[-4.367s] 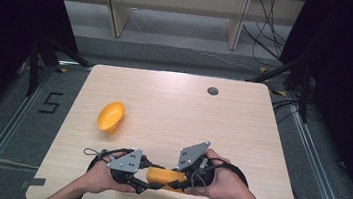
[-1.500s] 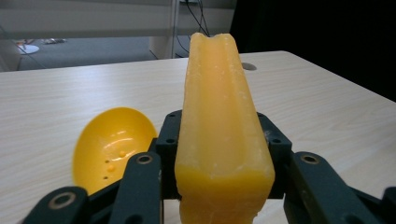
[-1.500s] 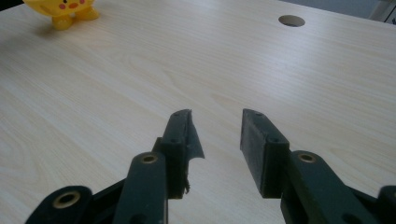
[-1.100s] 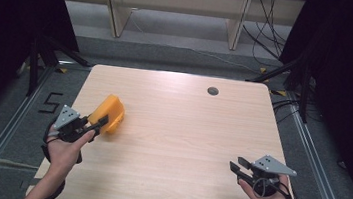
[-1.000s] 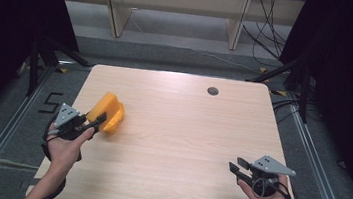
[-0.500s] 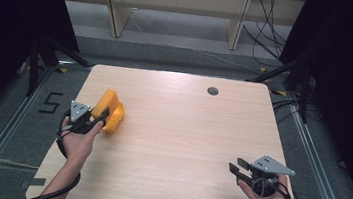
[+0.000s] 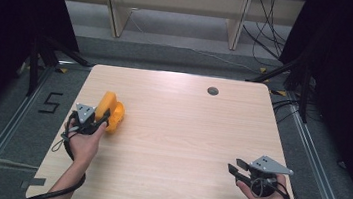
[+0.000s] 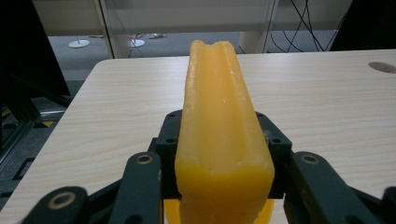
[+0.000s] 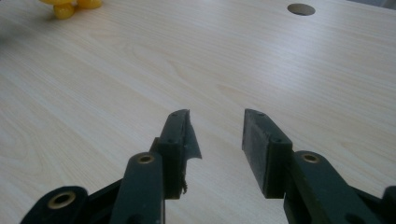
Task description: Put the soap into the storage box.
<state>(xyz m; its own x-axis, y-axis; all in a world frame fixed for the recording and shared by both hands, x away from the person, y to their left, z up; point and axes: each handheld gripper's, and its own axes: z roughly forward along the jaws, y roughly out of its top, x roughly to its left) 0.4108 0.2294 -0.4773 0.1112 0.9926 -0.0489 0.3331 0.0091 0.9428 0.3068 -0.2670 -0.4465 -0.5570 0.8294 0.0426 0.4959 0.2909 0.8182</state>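
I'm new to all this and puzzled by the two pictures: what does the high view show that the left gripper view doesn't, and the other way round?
The high view takes in both hands, the right gripper with nothing in it, and a second orange piece on the table. The left gripper view shows, close up, black pads pressing a long grooved orange piece. Both show that piece held in the left gripper, the wooden tabletop and its round hole.

A light wooden table (image 7: 181,130) with rounded corners stands on a grey floor (image 7: 5,125), a round cable hole (image 7: 212,90) near its far edge. Beyond it, the pale legs of a shelf unit (image 7: 114,9) rise from the floor, with black cables (image 7: 267,39) trailing at the right. Dark curtains (image 7: 7,25) close both sides. A black "5" (image 7: 50,102) marks the floor at left, beside a metal rail (image 7: 0,145)
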